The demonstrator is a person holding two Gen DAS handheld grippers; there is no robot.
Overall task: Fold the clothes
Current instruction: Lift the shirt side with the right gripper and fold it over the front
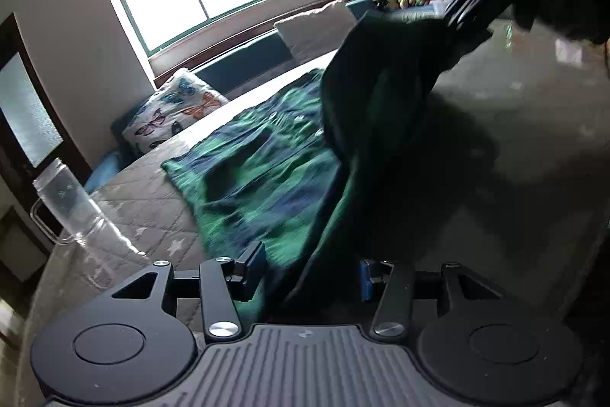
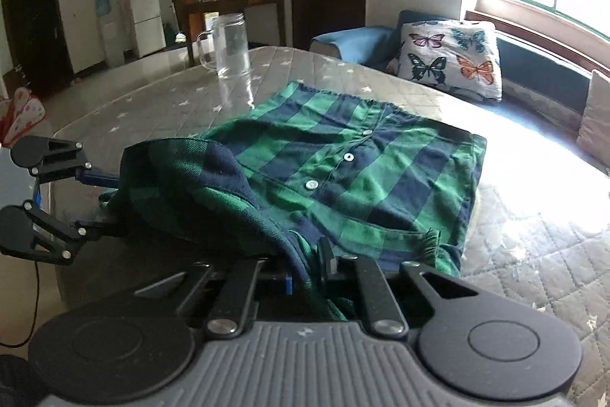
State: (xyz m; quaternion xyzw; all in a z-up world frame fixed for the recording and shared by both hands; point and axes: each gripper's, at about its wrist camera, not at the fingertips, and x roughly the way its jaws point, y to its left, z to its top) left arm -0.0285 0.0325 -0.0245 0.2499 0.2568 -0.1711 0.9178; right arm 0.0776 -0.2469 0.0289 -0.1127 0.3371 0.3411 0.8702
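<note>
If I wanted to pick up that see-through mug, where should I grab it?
Probably by the handle. The mug stands upright on the table, past the checked shirt, and its loop handle sticks out to the left in the right wrist view. Coming in from that side avoids the smooth, round glass body.

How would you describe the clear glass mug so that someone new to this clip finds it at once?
Start from the big quilted grey table with small white stars. Past the far edge of the green and navy plaid shirt, toward the dark wooden door, the mug stands upright and apart from the cloth. It is the only see-through, hard thing there, tall with a side handle.
</note>
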